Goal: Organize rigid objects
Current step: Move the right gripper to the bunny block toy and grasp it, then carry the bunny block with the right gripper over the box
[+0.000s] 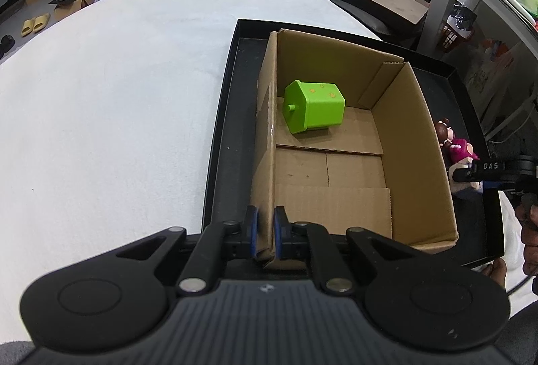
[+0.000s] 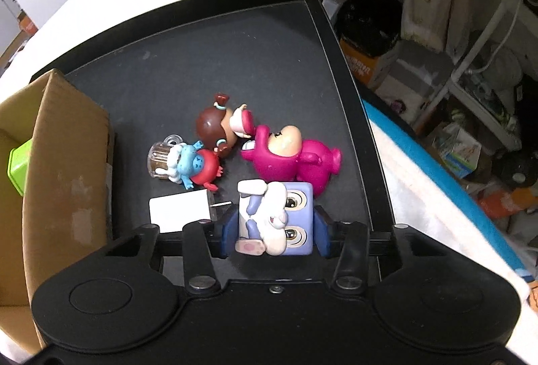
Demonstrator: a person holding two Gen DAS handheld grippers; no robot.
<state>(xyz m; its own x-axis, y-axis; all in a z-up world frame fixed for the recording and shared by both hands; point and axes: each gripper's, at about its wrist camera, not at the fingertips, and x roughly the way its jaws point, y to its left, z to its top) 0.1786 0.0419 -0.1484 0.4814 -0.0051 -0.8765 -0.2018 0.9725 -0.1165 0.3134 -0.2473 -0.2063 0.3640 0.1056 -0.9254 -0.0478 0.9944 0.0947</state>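
A cardboard box [image 1: 413,143] stands in a black tray [image 1: 222,116] and holds a green house-shaped block [image 1: 314,106]. My left gripper [image 1: 265,230] is shut on the box's near left wall. My right gripper [image 2: 275,230] is shut on a purple cube toy with a white rabbit [image 2: 279,220], low over the tray floor [image 2: 215,62]. Ahead of it lie a magenta bear figure [image 2: 292,159], a brown-haired doll [image 2: 218,129] and a blue-and-red figure with a clear mug [image 2: 188,163]. The right gripper also shows in the left wrist view [image 1: 470,175].
A white card [image 2: 180,210] lies on the tray by the right gripper's left finger. The box's wall [image 2: 64,163] rises at the left. A white cloth-covered table [image 1: 101,96] spreads to the left of the tray. Shelves and clutter stand beyond the tray's right rim [image 2: 353,69].
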